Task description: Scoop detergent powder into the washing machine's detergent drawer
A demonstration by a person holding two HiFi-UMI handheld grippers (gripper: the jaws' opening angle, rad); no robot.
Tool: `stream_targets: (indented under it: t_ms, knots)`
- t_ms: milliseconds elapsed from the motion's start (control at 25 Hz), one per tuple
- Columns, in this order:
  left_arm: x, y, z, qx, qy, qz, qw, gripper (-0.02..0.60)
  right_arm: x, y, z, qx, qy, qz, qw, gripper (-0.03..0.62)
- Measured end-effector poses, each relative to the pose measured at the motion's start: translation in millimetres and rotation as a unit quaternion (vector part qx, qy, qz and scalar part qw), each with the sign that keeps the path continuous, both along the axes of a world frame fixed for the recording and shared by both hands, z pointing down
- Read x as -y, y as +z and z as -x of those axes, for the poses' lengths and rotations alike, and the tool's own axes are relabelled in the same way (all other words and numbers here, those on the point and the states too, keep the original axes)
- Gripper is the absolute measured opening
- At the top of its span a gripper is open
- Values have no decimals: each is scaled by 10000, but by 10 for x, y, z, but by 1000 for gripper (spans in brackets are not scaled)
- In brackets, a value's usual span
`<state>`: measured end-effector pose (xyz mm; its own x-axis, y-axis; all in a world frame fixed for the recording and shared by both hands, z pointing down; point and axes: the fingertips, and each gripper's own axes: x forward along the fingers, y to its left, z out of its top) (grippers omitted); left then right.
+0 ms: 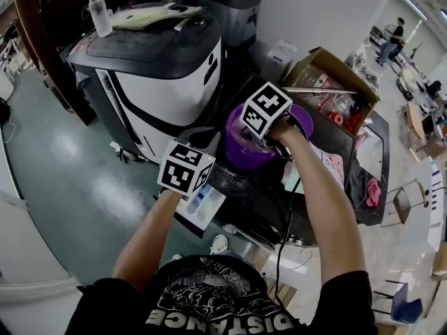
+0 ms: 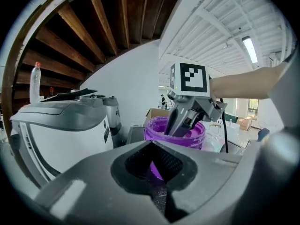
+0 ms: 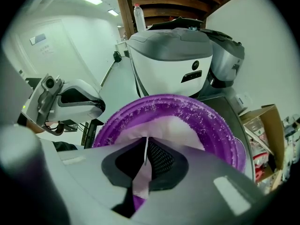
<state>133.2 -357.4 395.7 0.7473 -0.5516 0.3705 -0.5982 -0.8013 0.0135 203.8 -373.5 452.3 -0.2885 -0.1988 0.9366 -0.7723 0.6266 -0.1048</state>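
Both right gripper [image 3: 146, 157] jaws pinch a thin white strip [image 3: 146, 146] inside the round purple plastic tub [image 3: 216, 125]; left gripper [image 2: 154, 168] jaws narrow, empty. Keep strip level.

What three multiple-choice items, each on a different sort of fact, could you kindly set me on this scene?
1. Where does the red-capped bottle stand?
A on top of the washing machine
B in the cardboard box
C on the floor

2. What colour is the detergent tub?
A white
B purple
C green

3. What is the state of the right gripper?
A wide open and empty
B shut on the white scoop
C out of view

Answers:
1 A: the head view shows the bottle upright on the machine's dark top.
2 B: the tub's wall and powder-flecked rim are purple in every view.
3 B: the right gripper view shows the jaws closed on the scoop's thin handle, over the tub.
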Motion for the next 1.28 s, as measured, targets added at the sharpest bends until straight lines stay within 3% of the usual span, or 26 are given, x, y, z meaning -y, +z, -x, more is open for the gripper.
stream_targets:
  t_ms: [1280]
  knots:
    - [-76,-35,87,-39,179,9,9998,0,-118,-194,108,703,486,319,9958,38]
